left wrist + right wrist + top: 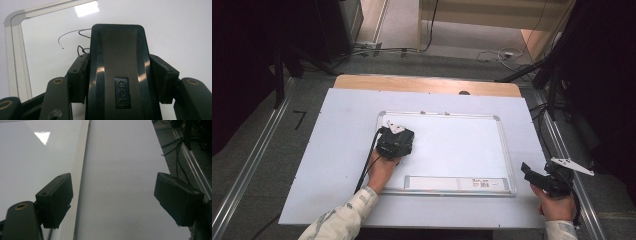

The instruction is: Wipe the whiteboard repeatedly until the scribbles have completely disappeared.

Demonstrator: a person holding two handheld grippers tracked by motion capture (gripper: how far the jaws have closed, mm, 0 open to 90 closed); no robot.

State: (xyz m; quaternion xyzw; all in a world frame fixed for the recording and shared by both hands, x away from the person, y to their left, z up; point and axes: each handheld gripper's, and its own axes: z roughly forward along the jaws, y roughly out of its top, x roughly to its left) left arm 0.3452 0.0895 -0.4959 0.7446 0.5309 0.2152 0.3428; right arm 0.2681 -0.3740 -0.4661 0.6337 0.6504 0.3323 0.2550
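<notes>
White surface [337, 150] w/ whiteboard [462, 145]. Left hand-held gripper [120, 75] clamps black eraser [117, 65] on board's 9 o'clock side; scribble [72, 37] just ahead at 11, eraser's long axis toward it. Right hand-held gripper [113, 202] wide, empty, off board at 3.

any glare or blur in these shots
High view: evenly lit table, dark surroundings, slightly soft. Left gripper view: bright ceiling-light glare on the glossy white whiteboard; the black plastic eraser shows sheen streaks. Right gripper view: triangular glare patch, near jaws dim.
</notes>
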